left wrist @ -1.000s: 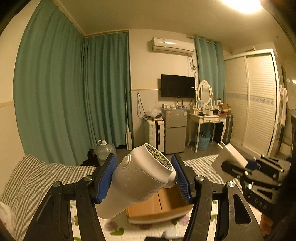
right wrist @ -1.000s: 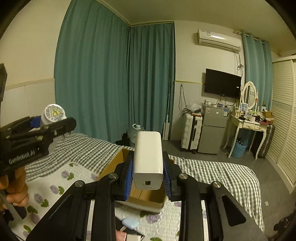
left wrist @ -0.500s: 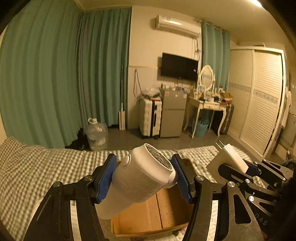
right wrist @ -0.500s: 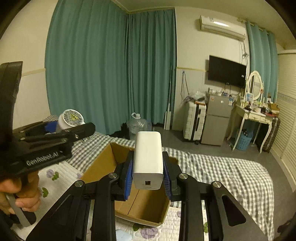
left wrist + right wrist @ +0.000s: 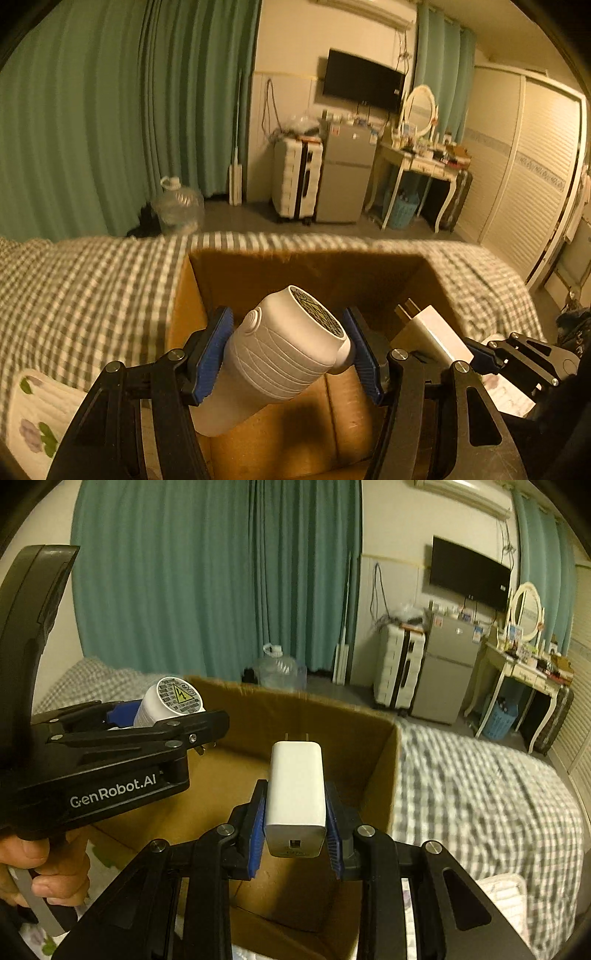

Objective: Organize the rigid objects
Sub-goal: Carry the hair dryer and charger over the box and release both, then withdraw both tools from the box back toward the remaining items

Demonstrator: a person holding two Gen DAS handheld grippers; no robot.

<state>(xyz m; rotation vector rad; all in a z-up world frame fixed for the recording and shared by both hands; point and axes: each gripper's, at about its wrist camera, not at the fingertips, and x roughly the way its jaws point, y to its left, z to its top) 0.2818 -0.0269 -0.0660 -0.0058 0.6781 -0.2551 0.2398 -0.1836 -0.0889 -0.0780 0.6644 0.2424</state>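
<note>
My left gripper [image 5: 288, 350] is shut on a white ribbed plug-in device [image 5: 273, 362] with a warning label on its round end, held over the open cardboard box [image 5: 229, 266]. My right gripper [image 5: 295, 834] is shut on a white rectangular charger [image 5: 295, 790] with two prongs pointing forward, also held over the box [image 5: 376, 775]. Each gripper shows in the other's view: the charger at the right of the left wrist view [image 5: 432, 336], the white device at the left of the right wrist view [image 5: 170, 701]. The box's visible floor looks bare.
The box sits on a bed with a grey checked blanket [image 5: 480, 782] and a floral sheet [image 5: 33, 413]. Beyond the bed are green curtains [image 5: 110, 110], a water jug [image 5: 277, 668], a suitcase, a small fridge [image 5: 343, 173] and a dressing table.
Both grippers have moved forward and down toward the box, which now fills the lower part of both views. Both stay shut on their objects.
</note>
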